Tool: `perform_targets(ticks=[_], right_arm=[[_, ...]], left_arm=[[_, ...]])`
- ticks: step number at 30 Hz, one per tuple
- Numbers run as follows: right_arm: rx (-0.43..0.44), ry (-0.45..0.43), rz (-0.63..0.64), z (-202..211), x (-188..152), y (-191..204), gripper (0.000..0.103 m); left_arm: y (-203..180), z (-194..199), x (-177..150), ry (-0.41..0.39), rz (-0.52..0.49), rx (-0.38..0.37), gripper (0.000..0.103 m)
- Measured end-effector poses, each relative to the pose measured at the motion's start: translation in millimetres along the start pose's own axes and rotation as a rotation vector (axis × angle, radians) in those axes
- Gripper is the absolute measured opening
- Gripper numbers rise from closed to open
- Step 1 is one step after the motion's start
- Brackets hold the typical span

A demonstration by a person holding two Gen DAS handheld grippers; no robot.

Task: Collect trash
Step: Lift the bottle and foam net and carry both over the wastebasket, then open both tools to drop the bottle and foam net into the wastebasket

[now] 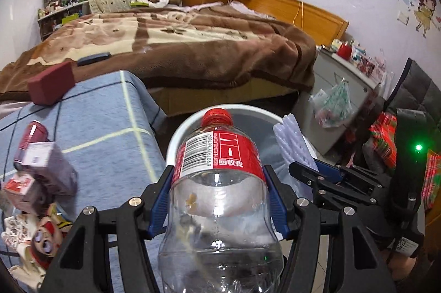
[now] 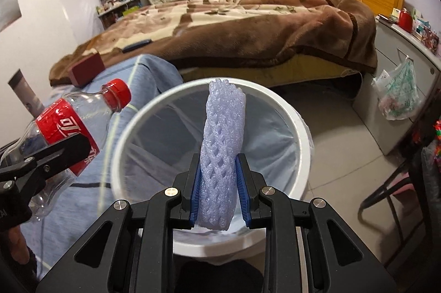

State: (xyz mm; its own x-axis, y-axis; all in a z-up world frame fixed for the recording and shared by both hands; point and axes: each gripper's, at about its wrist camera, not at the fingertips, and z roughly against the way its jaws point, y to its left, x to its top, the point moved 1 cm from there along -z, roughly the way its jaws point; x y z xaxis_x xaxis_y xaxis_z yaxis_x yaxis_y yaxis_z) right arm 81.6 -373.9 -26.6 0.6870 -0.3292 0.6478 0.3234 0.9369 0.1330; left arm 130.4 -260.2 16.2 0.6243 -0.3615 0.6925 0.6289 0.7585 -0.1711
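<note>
My left gripper (image 1: pixel 217 177) is shut on a clear plastic cola bottle (image 1: pixel 217 199) with a red label and red cap, its neck pointing over the rim of a white trash bin (image 1: pixel 182 127). My right gripper (image 2: pixel 218 171) is shut on a pale lilac foam net sleeve (image 2: pixel 220 144), held upright above the open mouth of the white bin (image 2: pixel 300 133), which has a clear liner. From the right wrist view the bottle (image 2: pixel 63 133) and the left gripper's black fingers (image 2: pixel 55 155) hang just left of the bin. The foam sleeve (image 1: pixel 295 141) shows right of the bottle.
A blue checked cloth surface (image 1: pixel 104 133) at left holds a purple carton (image 1: pixel 44 166), a can and printed wrappers (image 1: pixel 35 237). A bed with a brown blanket (image 1: pixel 193 44) lies behind. A grey cabinet (image 2: pixel 397 88) with a hanging plastic bag (image 2: pixel 397 94) stands right. A chair (image 2: pixel 394 196) is near the bin.
</note>
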Motion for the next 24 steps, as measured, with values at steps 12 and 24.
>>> perform_targets(ticks=[12, 24], right_arm=[[-0.021, 0.058, 0.005, -9, -3, -22, 0.031], [-0.03, 0.037, 0.0, -2, -7, -22, 0.054]], left_arm=[[-13, -29, 0, 0.047, -0.003, -0.016, 0.073], [-4, -9, -3, 0.007, 0.017, -0.003, 0.077]])
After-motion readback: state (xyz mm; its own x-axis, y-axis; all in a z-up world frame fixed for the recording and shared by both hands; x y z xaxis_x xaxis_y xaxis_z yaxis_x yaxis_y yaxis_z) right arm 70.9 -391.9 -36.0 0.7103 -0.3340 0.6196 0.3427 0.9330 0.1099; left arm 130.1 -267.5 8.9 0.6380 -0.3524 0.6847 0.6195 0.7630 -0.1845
